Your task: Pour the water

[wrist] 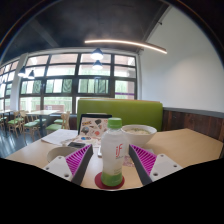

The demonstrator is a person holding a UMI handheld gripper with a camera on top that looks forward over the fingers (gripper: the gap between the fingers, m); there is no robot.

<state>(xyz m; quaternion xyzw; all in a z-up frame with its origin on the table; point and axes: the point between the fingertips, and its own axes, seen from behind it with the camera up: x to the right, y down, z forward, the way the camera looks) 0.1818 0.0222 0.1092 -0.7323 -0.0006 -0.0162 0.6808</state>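
Observation:
A clear bottle (113, 155) with a green cap, a white label and pale green liquid at its bottom stands upright on a dark red coaster (100, 183) on the light wooden table (190, 146). My gripper (112, 162) is open, with the bottle between its two fingers. The purple pads (78, 158) flank the bottle with a small gap at each side. A white bowl (138, 130) sits on the table just beyond the bottle, a little to the right.
A printed box (92, 126) stands behind the bottle to the left, with flat papers (60, 137) beside it. A green booth backrest (120, 108) runs along the table's far side. Chairs and tables stand by the windows (60, 85) at the left.

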